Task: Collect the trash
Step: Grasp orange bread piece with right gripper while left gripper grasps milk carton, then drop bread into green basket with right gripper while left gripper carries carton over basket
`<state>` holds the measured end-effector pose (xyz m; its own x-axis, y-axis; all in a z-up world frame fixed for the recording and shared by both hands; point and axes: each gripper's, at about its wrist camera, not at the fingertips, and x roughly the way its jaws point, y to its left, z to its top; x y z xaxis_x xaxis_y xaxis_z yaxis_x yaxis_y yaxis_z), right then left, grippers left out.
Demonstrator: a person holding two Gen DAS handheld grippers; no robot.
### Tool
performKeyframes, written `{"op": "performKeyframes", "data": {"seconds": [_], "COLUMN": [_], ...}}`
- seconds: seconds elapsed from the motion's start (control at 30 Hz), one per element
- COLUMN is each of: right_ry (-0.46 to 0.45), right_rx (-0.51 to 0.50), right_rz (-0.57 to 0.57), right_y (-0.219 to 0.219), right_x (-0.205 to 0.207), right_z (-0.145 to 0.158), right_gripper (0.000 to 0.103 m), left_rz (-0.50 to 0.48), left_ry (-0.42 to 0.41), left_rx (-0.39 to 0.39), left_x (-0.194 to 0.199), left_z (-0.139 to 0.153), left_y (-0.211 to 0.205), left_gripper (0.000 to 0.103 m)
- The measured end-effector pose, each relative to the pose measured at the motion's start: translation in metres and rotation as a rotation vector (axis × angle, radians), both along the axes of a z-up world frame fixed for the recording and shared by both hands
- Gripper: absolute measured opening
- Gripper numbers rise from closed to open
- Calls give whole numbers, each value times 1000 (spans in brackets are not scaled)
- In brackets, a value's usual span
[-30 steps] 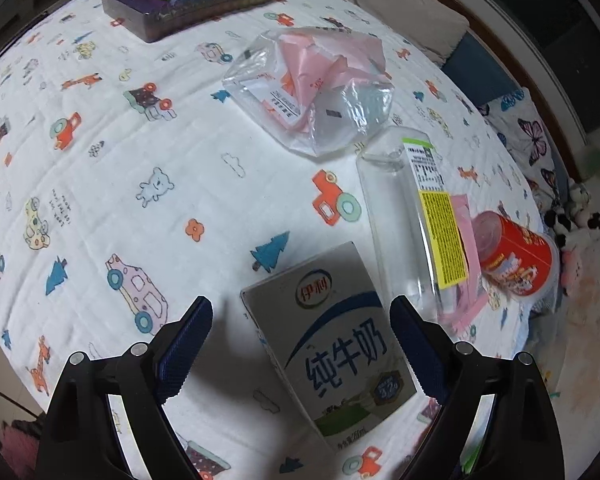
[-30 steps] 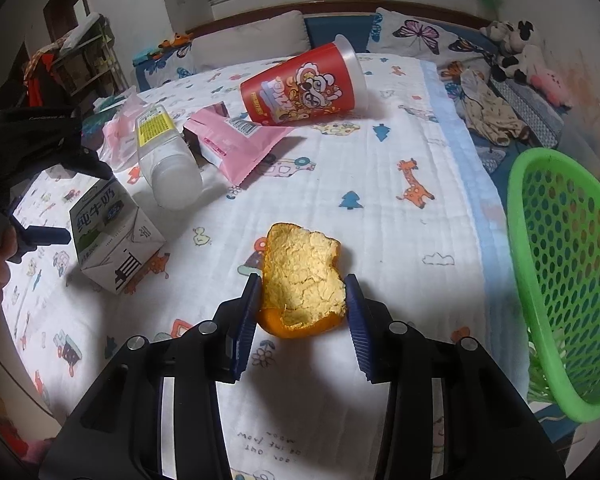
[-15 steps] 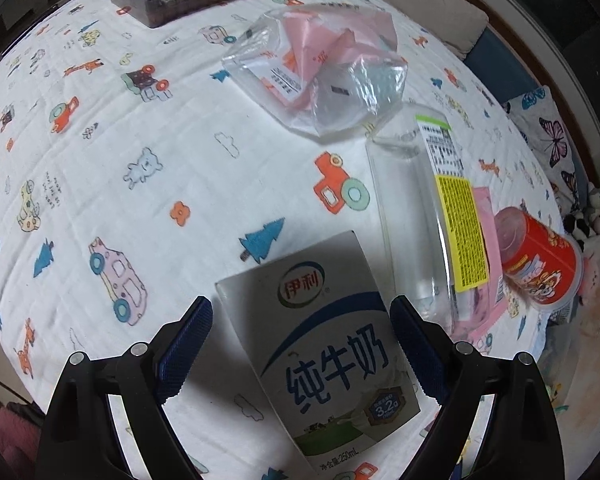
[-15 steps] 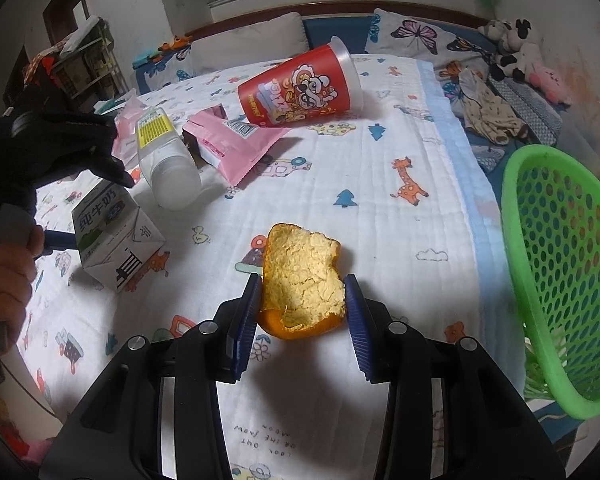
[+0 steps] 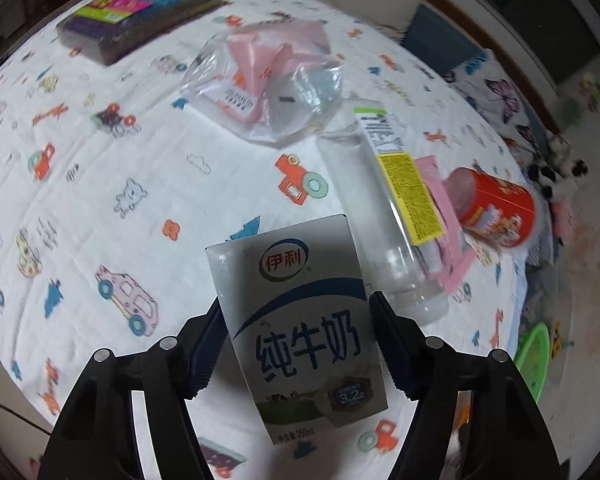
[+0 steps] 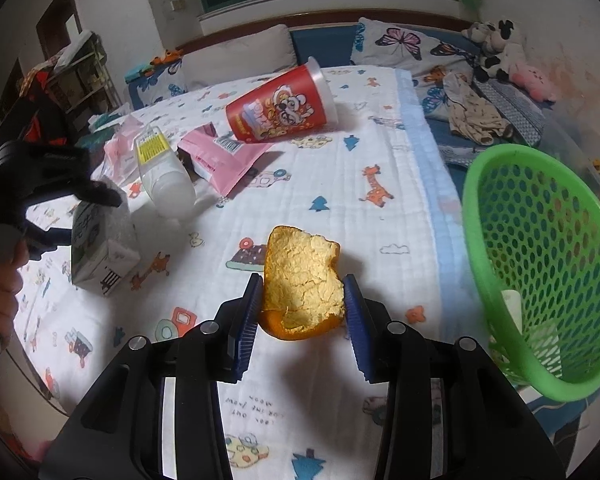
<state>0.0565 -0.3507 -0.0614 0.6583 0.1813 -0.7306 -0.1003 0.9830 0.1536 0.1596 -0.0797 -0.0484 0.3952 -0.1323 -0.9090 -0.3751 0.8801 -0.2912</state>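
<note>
Right now the left gripper (image 5: 296, 332) clamps the milk carton (image 5: 300, 320) mid-bed (image 5: 100, 184), and the right gripper (image 6: 300, 312) pinches the orange peel (image 6: 300, 280) near the green basket (image 6: 540, 272) off the bed's right edge. Risk: the slick carton slips, or the curled peel pops loose before the basket.

Ahead of my right claw (image 6: 304, 312) the quilt (image 6: 380, 184) lies bare up to the red cup (image 6: 280, 108), and the green basket (image 6: 540, 264) stands just to my right with its mouth unblocked; to the left the way is crowded by the clear bottle (image 6: 164, 172), the pink packet (image 6: 224, 156) and the milk carton (image 6: 100, 248). Beyond my left claw (image 5: 296, 332) the bottle (image 5: 384, 216) lies close on the right and a clear bag (image 5: 268, 84) farther on; the quilt (image 5: 100, 184) to the left is bare up to the box (image 5: 140, 12).
</note>
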Motion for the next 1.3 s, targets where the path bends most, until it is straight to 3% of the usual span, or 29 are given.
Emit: {"op": "performKeyframes", "data": {"seconds": [0.3,0.57,1.0,1.3], "right_ry": [-14,-30,13,43], "right_rx": [19,1,-36,-24], "right_rz": [-64,-154,-351,-413], "right_y": [-30,-70,-156,-184], "right_x": [-8,-12,-15,-24], "right_z": [13,22,10,-5], "right_gripper": [41,41,41,44], "left_rz": [-132,-268,-554,-724], "left_ry": [-91,-154,-188,-215], "left_rx": [-1,-30,-70,-83], "left_x": [-19,-15,4,15], "left_z": [32,58,76,73], "left_y": [-8,-50,-166,-246], "left_gripper": [67,67,67,67]}}
